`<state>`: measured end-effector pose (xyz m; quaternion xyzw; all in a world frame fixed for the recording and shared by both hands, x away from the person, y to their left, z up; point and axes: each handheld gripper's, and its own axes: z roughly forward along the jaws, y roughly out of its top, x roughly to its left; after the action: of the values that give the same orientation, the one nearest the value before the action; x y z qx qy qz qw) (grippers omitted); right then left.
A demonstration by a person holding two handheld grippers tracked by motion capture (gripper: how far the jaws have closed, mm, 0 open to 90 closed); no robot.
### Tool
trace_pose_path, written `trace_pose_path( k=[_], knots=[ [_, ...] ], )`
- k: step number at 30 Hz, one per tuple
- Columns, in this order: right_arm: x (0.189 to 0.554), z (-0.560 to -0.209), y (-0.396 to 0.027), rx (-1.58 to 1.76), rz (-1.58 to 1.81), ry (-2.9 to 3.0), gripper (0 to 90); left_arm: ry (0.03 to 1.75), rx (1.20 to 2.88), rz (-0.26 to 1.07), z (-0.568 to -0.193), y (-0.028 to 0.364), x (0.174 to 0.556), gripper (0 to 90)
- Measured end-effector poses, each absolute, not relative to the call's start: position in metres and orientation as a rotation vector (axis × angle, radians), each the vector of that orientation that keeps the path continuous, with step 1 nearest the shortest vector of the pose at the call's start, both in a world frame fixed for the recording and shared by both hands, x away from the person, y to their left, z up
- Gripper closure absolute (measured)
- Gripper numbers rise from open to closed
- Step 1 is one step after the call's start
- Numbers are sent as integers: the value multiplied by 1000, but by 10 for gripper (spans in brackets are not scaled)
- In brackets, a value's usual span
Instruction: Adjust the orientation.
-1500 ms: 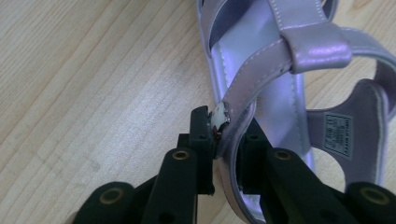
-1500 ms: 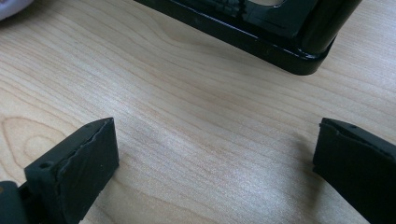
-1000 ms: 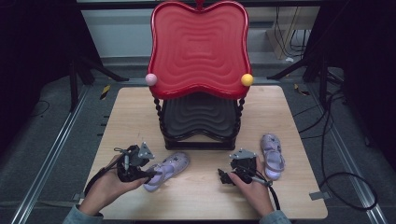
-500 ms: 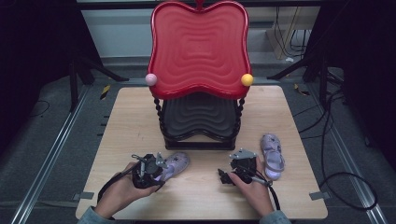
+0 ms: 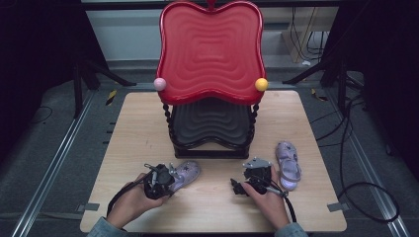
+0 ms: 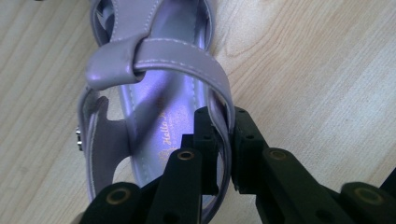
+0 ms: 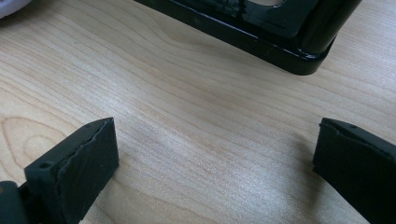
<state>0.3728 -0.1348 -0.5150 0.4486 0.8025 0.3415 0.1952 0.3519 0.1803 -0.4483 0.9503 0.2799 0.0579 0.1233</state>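
Observation:
Two lilac sandals lie on the wooden table. The left sandal (image 5: 187, 173) (image 6: 154, 88) is in front of the rack. My left gripper (image 5: 165, 179) (image 6: 226, 144) is at its heel end, and its jaws have just been closing; they now pinch the sandal's side strap between the pads. The right sandal (image 5: 288, 159) lies to the right of my right gripper (image 5: 253, 175) (image 7: 215, 158). That gripper rests low over bare wood with its jaws wide open and nothing between them.
A two-tier rack with a red wavy top shelf (image 5: 210, 49) and a black lower shelf (image 5: 211, 126) stands mid-table; its black base (image 7: 261, 28) is just ahead of the right gripper. The table's front edge (image 5: 212, 229) is close to the hands. Cables lie on the floor at right.
The left hand has moved right and down onto the left sandal, and its jaws have closed on the strap. The right hand and the right sandal have stayed put.

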Motion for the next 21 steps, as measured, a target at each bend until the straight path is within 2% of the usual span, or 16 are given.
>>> trace_pose_path(
  k=[6, 13, 21],
  knots=[
    [373, -515, -135, 1257, 957, 2249, 5, 825, 2761, 142, -449, 183, 354, 852],
    [373, -515, -135, 1257, 957, 2249, 5, 853, 2587, 58, -437, 197, 357, 861],
    [373, -515, -135, 1257, 957, 2250, 5, 824, 2411, -7, -431, 195, 355, 862]
  ],
)
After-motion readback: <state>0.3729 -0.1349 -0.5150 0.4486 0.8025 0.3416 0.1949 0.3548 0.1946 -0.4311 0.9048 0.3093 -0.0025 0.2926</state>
